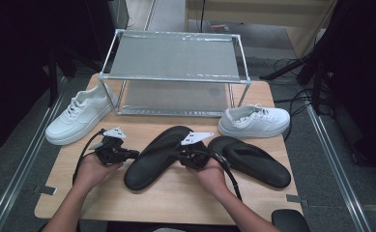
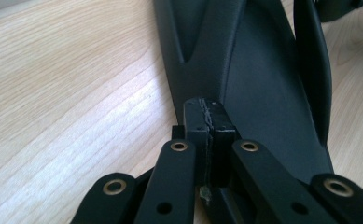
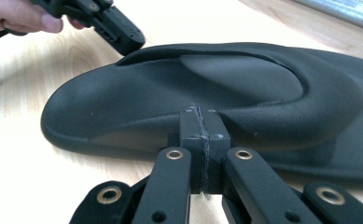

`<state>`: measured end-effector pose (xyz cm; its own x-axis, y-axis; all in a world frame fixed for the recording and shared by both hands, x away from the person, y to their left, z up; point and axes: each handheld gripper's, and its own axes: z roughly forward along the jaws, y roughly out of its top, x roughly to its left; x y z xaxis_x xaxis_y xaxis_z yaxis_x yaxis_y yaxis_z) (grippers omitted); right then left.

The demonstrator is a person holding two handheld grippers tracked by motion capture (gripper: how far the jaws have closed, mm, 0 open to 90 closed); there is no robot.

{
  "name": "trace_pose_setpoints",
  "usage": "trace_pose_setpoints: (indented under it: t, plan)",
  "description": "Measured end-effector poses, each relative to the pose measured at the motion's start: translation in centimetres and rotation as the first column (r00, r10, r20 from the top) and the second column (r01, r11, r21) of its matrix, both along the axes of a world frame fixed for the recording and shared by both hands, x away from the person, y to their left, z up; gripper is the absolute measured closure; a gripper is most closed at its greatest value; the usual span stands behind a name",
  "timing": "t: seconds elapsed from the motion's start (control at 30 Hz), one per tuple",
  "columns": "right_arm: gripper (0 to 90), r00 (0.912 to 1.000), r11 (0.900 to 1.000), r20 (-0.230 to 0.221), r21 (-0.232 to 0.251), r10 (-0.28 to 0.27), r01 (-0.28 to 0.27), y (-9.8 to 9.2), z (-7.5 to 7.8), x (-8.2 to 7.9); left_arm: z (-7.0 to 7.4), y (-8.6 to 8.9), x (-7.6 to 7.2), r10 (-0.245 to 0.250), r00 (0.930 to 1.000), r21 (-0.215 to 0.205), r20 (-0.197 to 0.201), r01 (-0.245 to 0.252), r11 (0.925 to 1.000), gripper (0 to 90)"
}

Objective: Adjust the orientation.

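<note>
Your left gripper point(image 1: 130, 154) and right gripper point(image 1: 178, 155), both closed and empty, flank the left sandal point(image 1: 156, 157) on the counter point(image 1: 176, 198); nothing is shelved yet.

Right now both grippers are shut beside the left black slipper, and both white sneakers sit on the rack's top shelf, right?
Not quite. The two white sneakers stand on the table, one at each side of the rack, as the high view shows. The left gripper and right gripper are shut beside the left black slipper.

Closed tongs point(image 2: 208, 123) at black slipper point(image 2: 258, 79), wooden table point(image 2: 67, 93)
</note>
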<state>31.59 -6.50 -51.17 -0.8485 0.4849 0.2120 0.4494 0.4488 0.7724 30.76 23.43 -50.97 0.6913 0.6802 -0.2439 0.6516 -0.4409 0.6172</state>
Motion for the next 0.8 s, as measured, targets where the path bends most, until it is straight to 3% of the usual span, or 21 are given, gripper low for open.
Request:
trace_pose_setpoints:
  t: [0.2,0.73,0.8]
  plan:
    - [90.0,1.0,1.0,-0.003,-0.001,0.004,-0.004,0.2,0.0,0.3,0.0,-0.1,-0.3,0.013,0.9999,0.002,0.001,-0.013,0.9999,90.0]
    - [90.0,0.9981,0.998,-0.004,-0.001,-0.062,0.062,-0.6,0.1,1.8,0.1,-2.4,-2.0,-0.074,0.9971,0.013,-0.016,0.074,0.9972,90.0]
    - [90.0,0.9976,0.998,-0.013,0.004,-0.069,0.069,-0.7,0.1,1.9,0.1,-2.6,-2.1,-0.066,0.9976,0.013,-0.017,0.067,0.9977,90.0]
